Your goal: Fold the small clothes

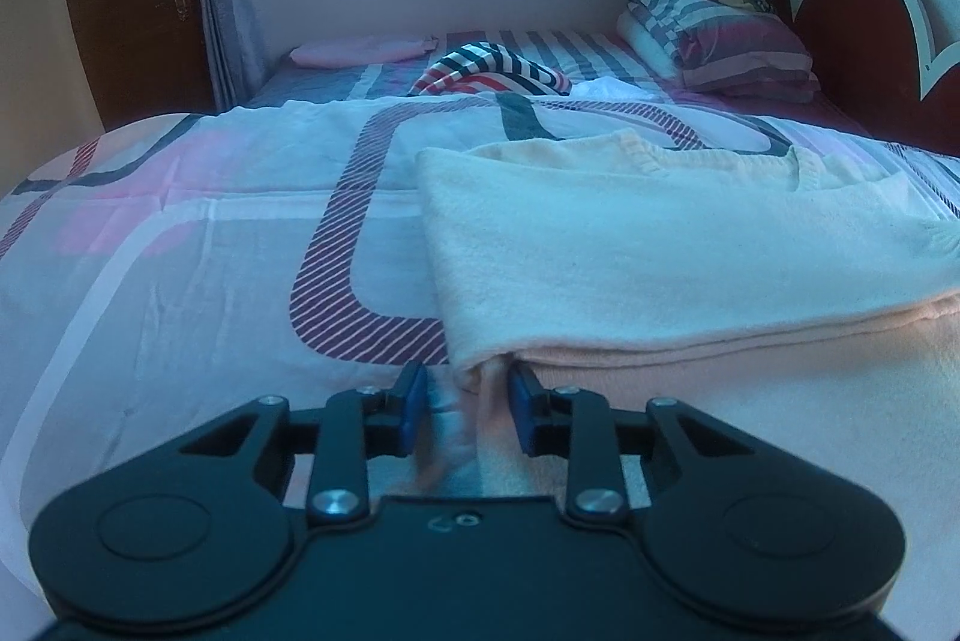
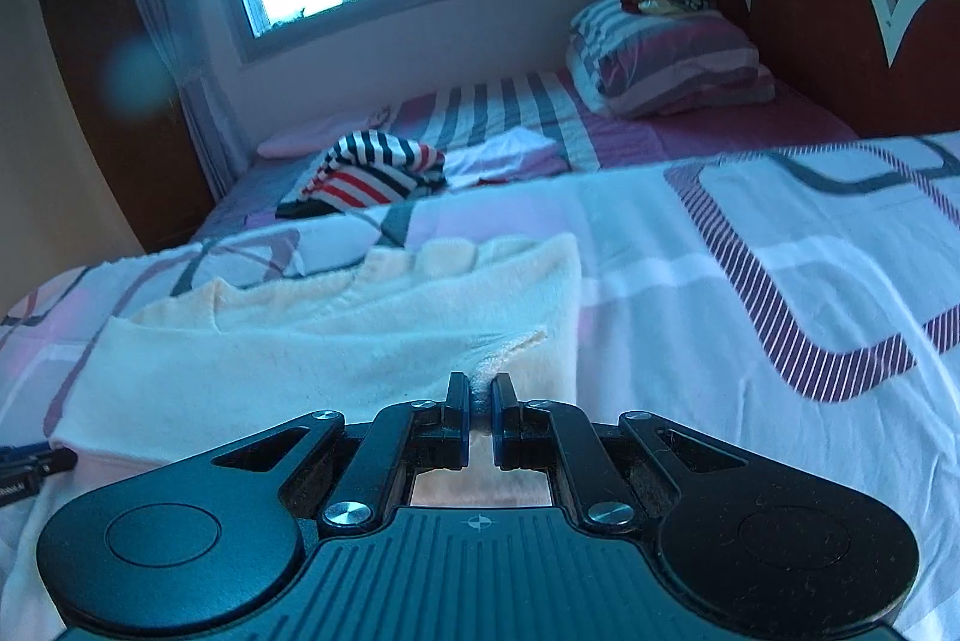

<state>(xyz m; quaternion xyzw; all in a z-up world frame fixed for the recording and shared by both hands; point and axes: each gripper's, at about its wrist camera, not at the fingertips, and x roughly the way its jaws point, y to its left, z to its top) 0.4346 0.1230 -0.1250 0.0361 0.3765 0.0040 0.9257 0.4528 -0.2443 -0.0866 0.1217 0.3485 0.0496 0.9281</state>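
A cream knitted sweater (image 1: 660, 233) lies partly folded on the patterned bed cover (image 1: 180, 251), its ribbed neckline at the far side. In the left wrist view the sweater's near left corner sits between the blue pads of my left gripper (image 1: 468, 392). The jaws stand a little apart, and the left pad is clear of the cloth. In the right wrist view my right gripper (image 2: 480, 395) is shut on a pinch of the sweater (image 2: 300, 341) at its near right edge, beside a ribbed cuff.
Behind the sweater lie a striped garment (image 1: 492, 71), a pink one (image 1: 360, 50) and a white one (image 2: 504, 155). Pillows (image 1: 720, 35) are stacked by the red headboard (image 1: 858, 29). A black and blue part (image 2: 33, 461) pokes in at the right wrist view's left edge.
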